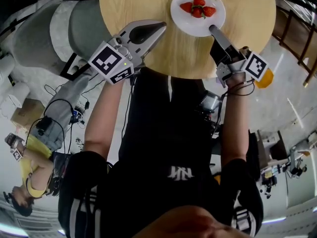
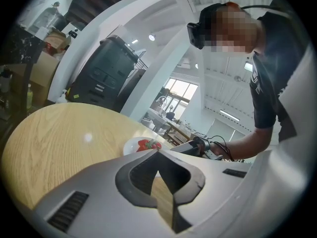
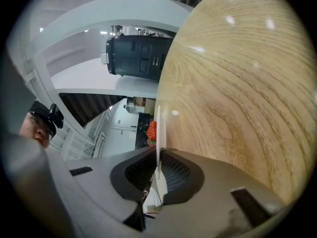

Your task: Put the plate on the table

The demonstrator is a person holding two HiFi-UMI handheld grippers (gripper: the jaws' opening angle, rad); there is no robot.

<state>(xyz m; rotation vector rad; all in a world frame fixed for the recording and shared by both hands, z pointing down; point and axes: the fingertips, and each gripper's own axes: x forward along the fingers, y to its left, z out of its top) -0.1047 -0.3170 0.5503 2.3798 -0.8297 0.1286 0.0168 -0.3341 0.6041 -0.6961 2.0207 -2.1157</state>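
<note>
Plate (image 1: 190, 25) on round light-wood table (image 1: 131, 6), 12 o'clock in head view. Left gripper (image 1: 161, 26) at its 9 o'clock, jaws together, empty. Right gripper (image 1: 212, 29) pinches the rim at 5 o'clock. White, round, thin-edged; red strawberries (image 1: 198, 7) heaped on top.

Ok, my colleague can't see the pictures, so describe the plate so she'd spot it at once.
Start at the round wooden table; toward its far side is a white plate, its near rim pinched in the right gripper's jaws. It is the only dish there, with red strawberries on it.
</note>
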